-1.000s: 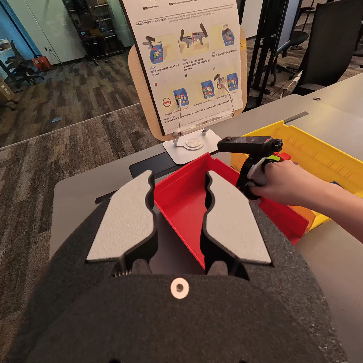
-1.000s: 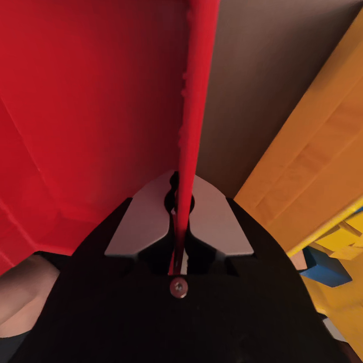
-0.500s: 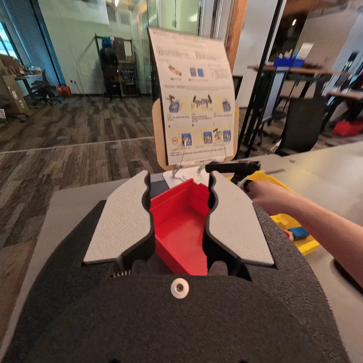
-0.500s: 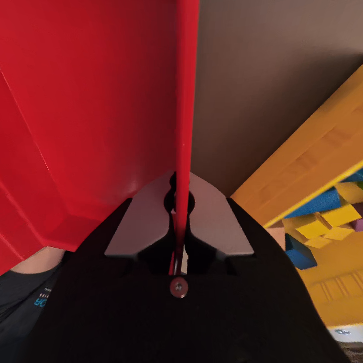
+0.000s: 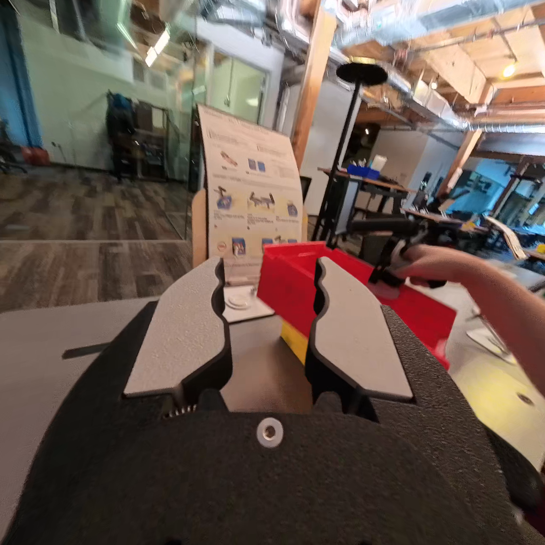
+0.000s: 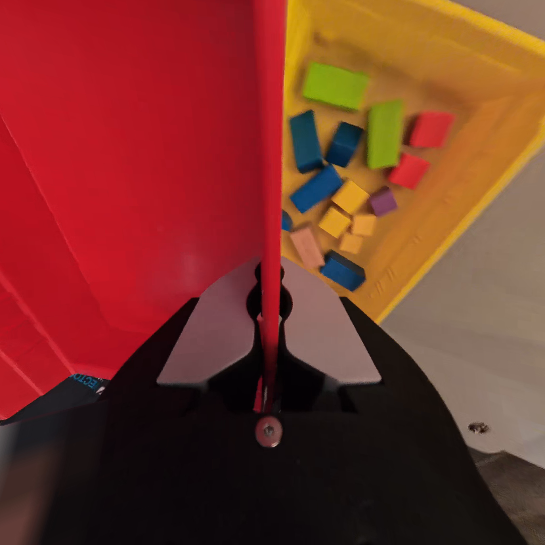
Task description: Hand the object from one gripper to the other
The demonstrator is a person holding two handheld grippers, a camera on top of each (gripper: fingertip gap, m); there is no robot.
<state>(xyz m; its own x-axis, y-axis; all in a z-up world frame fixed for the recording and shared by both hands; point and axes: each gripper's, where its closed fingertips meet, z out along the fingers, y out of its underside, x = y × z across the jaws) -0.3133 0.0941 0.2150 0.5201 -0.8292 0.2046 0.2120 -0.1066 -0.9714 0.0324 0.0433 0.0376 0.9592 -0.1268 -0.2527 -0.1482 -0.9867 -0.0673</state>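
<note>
A red plastic bin (image 5: 413,306) hangs in the air above the table, held by its side wall. My right gripper (image 6: 269,274) is shut on the red bin's wall (image 6: 267,147), which runs up between its two pads. In the left wrist view the right gripper (image 5: 386,277) shows at the bin's far rim with a hand on it. My left gripper (image 5: 268,274) is open and empty, just in front of the bin's near end, not touching it.
A yellow bin (image 6: 442,206) lies below the red one and holds several coloured blocks (image 6: 336,85). Its corner (image 5: 293,339) shows under the red bin in the left wrist view. An instruction sheet on a stand (image 5: 253,206) is behind, on the grey table (image 5: 59,330).
The right gripper has lifted the red bin off the table, up over the yellow bin. The left gripper has tilted up and stayed open.
</note>
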